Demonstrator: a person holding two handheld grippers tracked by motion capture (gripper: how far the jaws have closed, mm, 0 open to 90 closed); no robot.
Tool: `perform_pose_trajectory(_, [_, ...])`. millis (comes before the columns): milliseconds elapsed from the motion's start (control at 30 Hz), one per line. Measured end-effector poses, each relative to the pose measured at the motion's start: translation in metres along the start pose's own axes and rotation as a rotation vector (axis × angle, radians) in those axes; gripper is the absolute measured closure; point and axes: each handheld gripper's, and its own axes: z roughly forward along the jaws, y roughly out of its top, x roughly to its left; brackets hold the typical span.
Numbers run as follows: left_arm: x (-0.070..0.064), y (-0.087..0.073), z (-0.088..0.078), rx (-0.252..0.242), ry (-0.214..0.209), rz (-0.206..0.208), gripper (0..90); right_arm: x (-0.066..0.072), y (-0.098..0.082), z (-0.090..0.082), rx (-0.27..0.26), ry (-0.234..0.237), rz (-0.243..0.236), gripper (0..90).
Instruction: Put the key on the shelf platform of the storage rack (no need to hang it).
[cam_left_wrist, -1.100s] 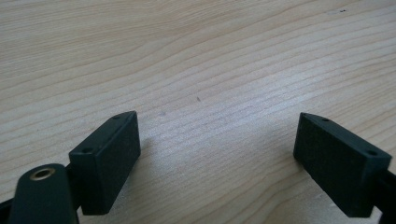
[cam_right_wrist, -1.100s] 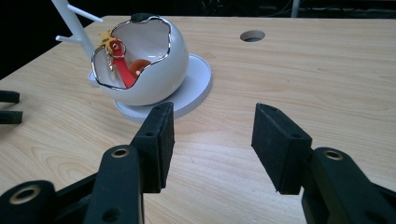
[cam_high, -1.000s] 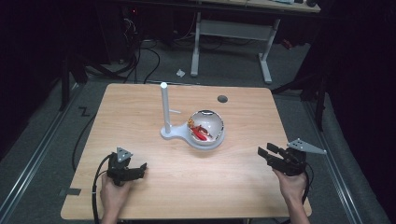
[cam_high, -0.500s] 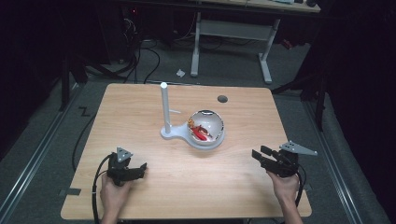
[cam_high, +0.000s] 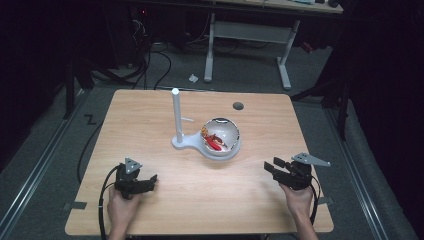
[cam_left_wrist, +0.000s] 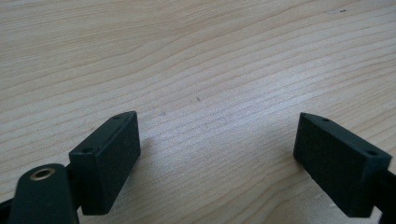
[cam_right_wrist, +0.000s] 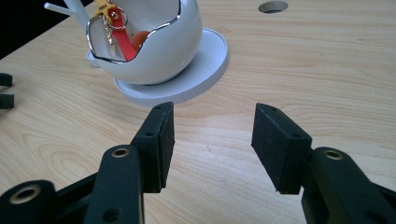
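A white egg-shaped bowl (cam_high: 221, 137) with a silver rim sits on a white round base (cam_high: 190, 142) near the table's middle, beside a tall white post (cam_high: 176, 114). Red and orange trinkets (cam_right_wrist: 122, 34) with gold chain lie inside the bowl (cam_right_wrist: 159, 44). My right gripper (cam_high: 275, 167) rests low at the front right, open, jaws pointing toward the bowl, nothing between them (cam_right_wrist: 212, 135). My left gripper (cam_high: 145, 182) lies at the front left, open over bare wood (cam_left_wrist: 217, 140).
The wooden table (cam_high: 150, 120) has a round cable hole (cam_high: 238, 105) at the back right. A tip of the left gripper (cam_right_wrist: 5, 91) shows at the right gripper view's left edge. Beyond the table stand a desk frame (cam_high: 250, 35) and floor cables.
My right gripper has moved left and slightly down toward the table's front, closer to the bowl. The left gripper has stayed in place.
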Motion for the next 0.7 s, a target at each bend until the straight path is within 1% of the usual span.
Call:
perform_pose_trajectory(33, [0.000,0.000,0.000,0.000,0.000,0.000,15.0,0.000,-0.001,0.002,0.005,0.000,0.008,49.2])
perform_pose_trajectory(100, [0.000,0.000,0.000,0.000,0.000,0.000,15.0,0.000,-0.002,0.005,0.010,-0.003,0.001,49.2])
perform_pose_trajectory(300, [0.000,0.000,0.000,0.000,0.000,0.000,15.0,-0.001,-0.005,0.011,0.021,-0.009,0.002,49.2])
perform_pose_trajectory(467, [0.000,0.000,0.000,0.000,0.000,0.000,15.0,-0.002,-0.008,0.018,0.030,-0.012,0.005,49.2])
perform_pose_trajectory(500, [0.000,0.000,0.000,0.000,0.000,0.000,15.0,-0.003,-0.010,0.021,0.039,-0.019,0.009,49.2])
perform_pose_trajectory(700, [0.000,0.000,0.000,0.000,0.000,0.000,15.0,-0.006,-0.013,0.028,0.049,-0.024,0.018,49.0])
